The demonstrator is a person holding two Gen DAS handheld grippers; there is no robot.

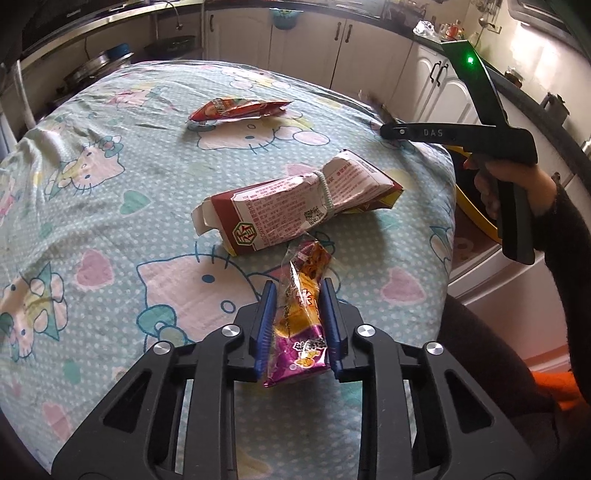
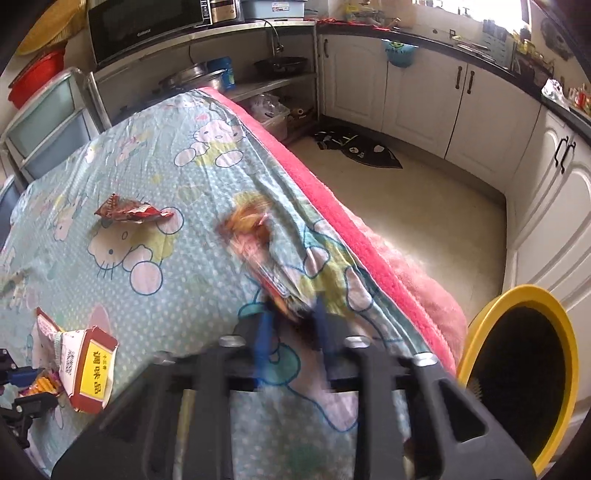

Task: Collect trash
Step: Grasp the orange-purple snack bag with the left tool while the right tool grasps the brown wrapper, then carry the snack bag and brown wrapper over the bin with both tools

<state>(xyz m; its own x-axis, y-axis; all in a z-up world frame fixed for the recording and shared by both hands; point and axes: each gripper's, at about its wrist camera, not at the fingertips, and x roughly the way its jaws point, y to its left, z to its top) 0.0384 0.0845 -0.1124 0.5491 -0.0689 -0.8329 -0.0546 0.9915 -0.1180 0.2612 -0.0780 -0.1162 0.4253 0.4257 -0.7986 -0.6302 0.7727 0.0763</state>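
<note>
Trash lies on the cloth-covered table (image 1: 110, 206): purple snack wrapper (image 1: 301, 325) clenched in the left gripper (image 1: 298, 325) jaws at lower centre; right gripper (image 2: 290, 328) jaws grasp a blurred wrapper (image 2: 258, 251) at frame centre.

We are in a home kitchen. White cabinet doors (image 2: 413, 96) with dark handles run under a dark countertop (image 2: 480, 55) crowded with jars and bottles. We see a black microwave (image 2: 147, 26) on a shelf, with pans (image 2: 192, 75) stacked on the shelf below it. A cartoon-cat cloth (image 1: 110, 206) covers our bench, and a small dark mat (image 2: 358, 147) lies on the pale floor (image 2: 424, 206).
</note>
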